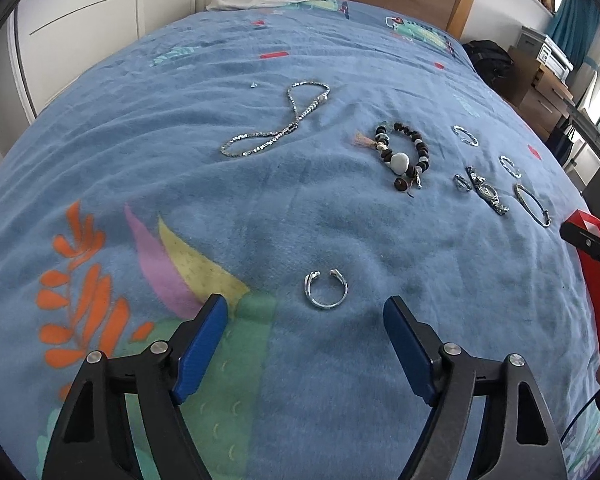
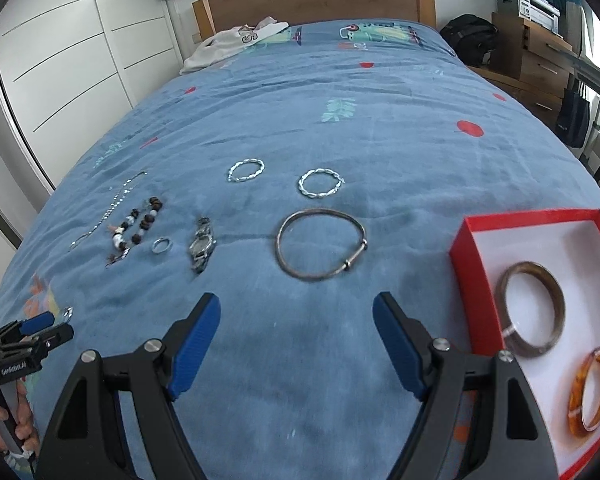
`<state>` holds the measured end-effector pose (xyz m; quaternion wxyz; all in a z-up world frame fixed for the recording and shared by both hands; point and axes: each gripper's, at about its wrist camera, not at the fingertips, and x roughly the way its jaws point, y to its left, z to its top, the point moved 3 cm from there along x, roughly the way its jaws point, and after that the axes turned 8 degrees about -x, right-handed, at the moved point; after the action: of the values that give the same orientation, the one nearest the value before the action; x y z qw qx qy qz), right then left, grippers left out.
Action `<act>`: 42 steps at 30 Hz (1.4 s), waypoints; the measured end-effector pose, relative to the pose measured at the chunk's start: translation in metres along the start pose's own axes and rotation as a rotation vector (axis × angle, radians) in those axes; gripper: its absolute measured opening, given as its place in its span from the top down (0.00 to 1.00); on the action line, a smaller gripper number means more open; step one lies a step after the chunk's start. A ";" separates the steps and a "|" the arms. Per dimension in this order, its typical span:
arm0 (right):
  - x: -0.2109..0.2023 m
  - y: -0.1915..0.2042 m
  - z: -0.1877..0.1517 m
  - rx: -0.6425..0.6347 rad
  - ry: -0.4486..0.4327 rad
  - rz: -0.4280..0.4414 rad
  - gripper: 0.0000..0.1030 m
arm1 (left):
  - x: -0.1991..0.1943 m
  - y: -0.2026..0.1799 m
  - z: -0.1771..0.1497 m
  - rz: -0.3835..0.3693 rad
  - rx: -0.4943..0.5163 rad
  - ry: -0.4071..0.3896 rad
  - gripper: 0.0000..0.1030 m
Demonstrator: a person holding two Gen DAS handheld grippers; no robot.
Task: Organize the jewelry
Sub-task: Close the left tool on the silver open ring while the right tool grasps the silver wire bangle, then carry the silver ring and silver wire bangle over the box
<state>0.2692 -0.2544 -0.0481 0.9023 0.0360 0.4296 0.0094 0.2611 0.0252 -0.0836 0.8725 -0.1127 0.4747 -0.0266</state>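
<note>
Left gripper [image 1: 304, 312]: wide open, empty, open ring [image 1: 325, 290] on bed [image 1: 260, 208] between tips. Right gripper [image 2: 296, 312]: wide open, empty, near bangle [image 2: 321, 244]. Box [image 2: 468, 264]: two bangles.

From my right wrist view, the red box [image 2: 466, 248] runs off the frame's right edge; the amber bangle [image 2: 592, 392] is partly cropped; the chain [image 2: 112, 204] is too small to resolve.

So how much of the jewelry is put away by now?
Two bangles, brown and amber, lie in the red box. Both grippers, left and right, are open and empty. Left on the bed: cuff ring, chain, beads, watch, thin bangle.
</note>
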 end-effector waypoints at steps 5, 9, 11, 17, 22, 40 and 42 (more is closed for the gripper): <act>0.017 -0.002 0.011 -0.010 0.006 -0.008 0.24 | 0.005 0.000 0.003 -0.006 -0.001 -0.010 0.34; 0.030 -0.005 0.015 -0.007 0.018 -0.009 0.24 | 0.008 -0.002 0.002 -0.002 0.010 -0.014 0.38; 0.038 -0.006 0.016 -0.011 0.030 -0.012 0.24 | 0.008 -0.004 0.000 0.002 0.017 -0.018 0.39; 0.055 -0.008 0.022 -0.020 0.054 -0.024 0.24 | 0.009 -0.005 -0.002 0.007 0.030 -0.024 0.43; 0.058 -0.014 0.027 0.005 0.051 -0.035 0.24 | 0.010 -0.009 -0.004 0.020 0.045 -0.027 0.46; 0.075 -0.013 0.037 0.000 0.084 -0.047 0.33 | 0.006 -0.019 -0.005 -0.026 0.054 -0.012 0.80; 0.073 -0.012 0.037 -0.001 0.084 -0.042 0.33 | 0.005 -0.018 -0.005 -0.033 0.041 -0.005 0.81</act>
<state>0.3434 -0.2651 -0.0825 0.8834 0.0264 0.4679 -0.0078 0.2608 0.0057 -0.0863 0.8753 -0.1026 0.4698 -0.0506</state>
